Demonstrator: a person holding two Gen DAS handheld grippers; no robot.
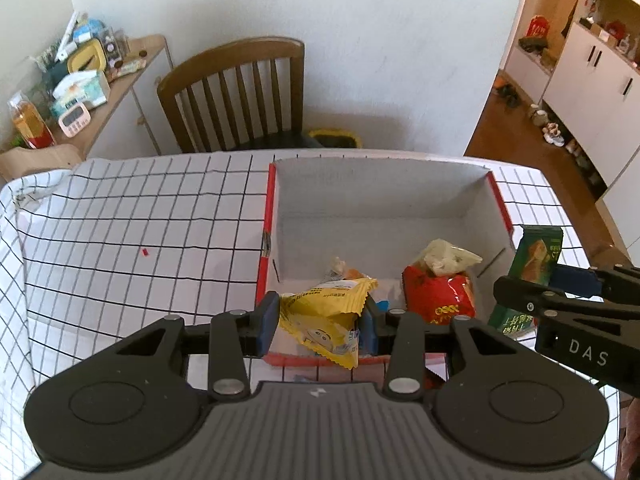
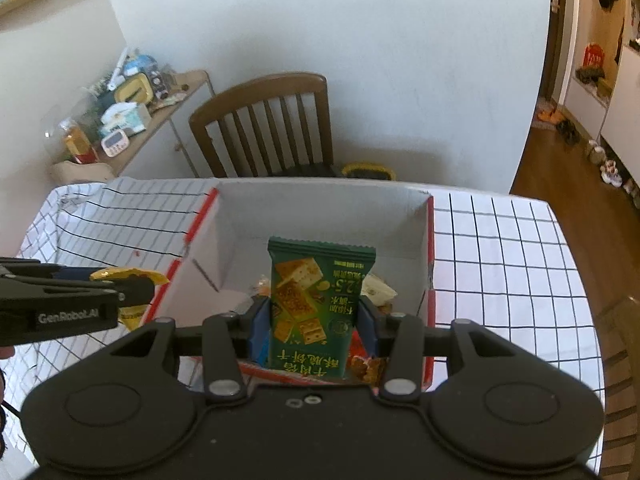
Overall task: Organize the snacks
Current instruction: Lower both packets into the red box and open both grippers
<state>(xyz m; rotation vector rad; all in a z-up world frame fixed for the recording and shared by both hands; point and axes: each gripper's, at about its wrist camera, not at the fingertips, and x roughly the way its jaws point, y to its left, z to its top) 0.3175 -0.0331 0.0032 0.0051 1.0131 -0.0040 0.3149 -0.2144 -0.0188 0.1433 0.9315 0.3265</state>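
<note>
Left wrist view: my left gripper (image 1: 320, 320) sits at lower centre of the frame, its blue pads clamped on a yellow snack packet (image 1: 328, 320) that crumples between them. The packet hangs over the near end of the cardboard box (image 1: 360, 200), a grey-lined box with red edges that fills the middle of the frame on the checked tablecloth (image 1: 140, 220). Low in the box, just right of my packet, lies a red snack bag (image 1: 440, 296) with a pale wrapped snack (image 1: 448, 258) resting on top of it. At the right edge my right gripper (image 1: 560, 284) comes in from the side, pinching a green cracker packet (image 1: 536, 260) just outside the box's right wall. A wooden chair (image 1: 236, 92) stands beyond the table, at upper centre.

Right wrist view: my right gripper (image 2: 314, 324) is at lower centre, its fingers narrow and pressed on both sides of the green cracker packet (image 2: 316, 300), which stands upright over the near end of the box (image 2: 320, 208). Behind the packet's right edge the pale snack (image 2: 378, 288) peeks out inside the box. At the left edge my left gripper (image 2: 132, 292) reaches in, with the yellow packet (image 2: 120, 274) in its grip beside the box's left wall.
</note>
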